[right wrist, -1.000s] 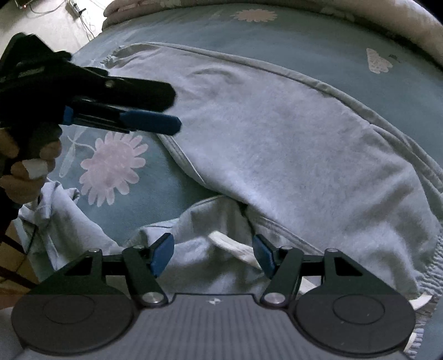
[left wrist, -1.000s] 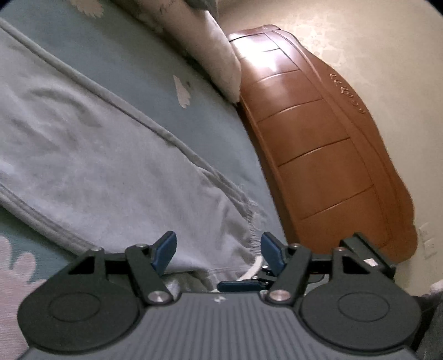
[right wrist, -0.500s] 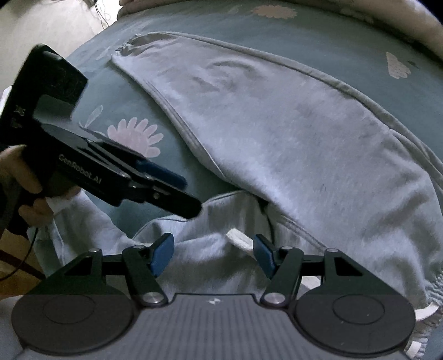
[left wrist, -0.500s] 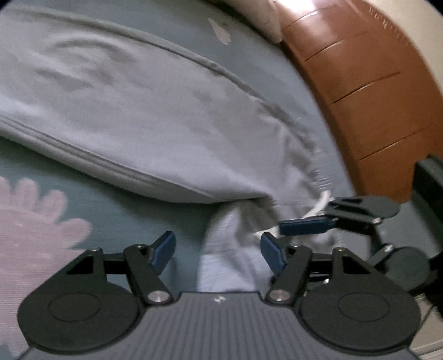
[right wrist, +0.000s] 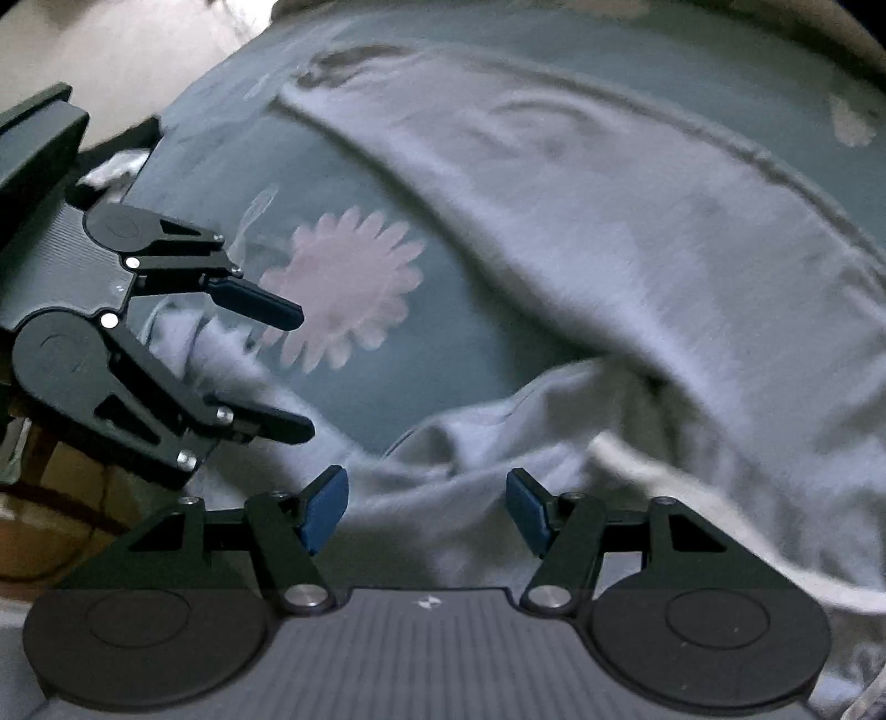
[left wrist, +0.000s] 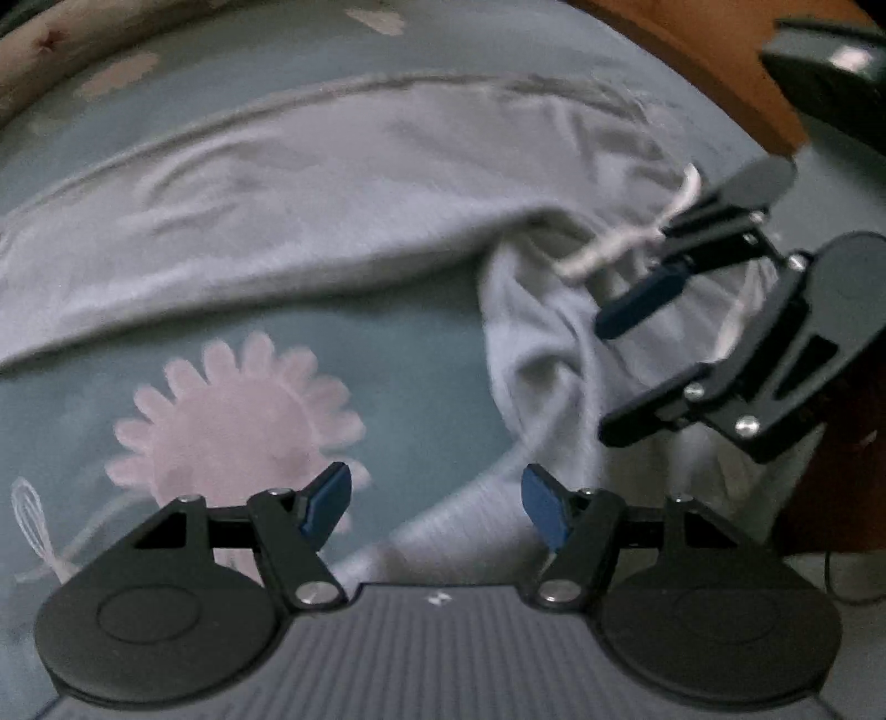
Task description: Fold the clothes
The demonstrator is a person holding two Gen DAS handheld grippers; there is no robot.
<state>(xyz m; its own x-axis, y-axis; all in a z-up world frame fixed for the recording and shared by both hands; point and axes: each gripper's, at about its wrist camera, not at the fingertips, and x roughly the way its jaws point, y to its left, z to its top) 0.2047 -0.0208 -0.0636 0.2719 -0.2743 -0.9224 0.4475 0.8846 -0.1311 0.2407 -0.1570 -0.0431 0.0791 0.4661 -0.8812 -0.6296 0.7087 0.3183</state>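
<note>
Hovering fingers: we see both pairs of blue-padded fingers standing apart with nothing pinched; the left gripper [left wrist: 437, 501] has its pads over the near edge of cloth and bedsheet, the right gripper [right wrist: 426, 507] over the bunched waist.
Left gripper, change: a second ago we looked along the bed toward the brown wooden headboard [left wrist: 692, 50]; now we look down on the sheet, with the right gripper at three o'clock of our own fingers.
Right gripper, change: it has slid a little along the waist; the left gripper, then high at nine o'clock, now sits lower and turned, fingers toward the cloth.
Garment: the pale grey-blue fleece trousers [left wrist: 310, 210] lie on the bed, one leg stretched flat across from nine to two o'clock, the other trailing down toward six o'clock in the left view.
Waist: crumpled, with the white drawstring cord [left wrist: 626, 243] loose at two o'clock, just beside the right gripper's fingers.
Bedsheet: teal fabric bedsheet [left wrist: 421, 354] with a pink daisy print [left wrist: 232, 421] at nine o'clock, bare between the two legs.
Meaning for the task: we judge both grippers are lining up on the waist and the loose leg; no fold is made yet.
</note>
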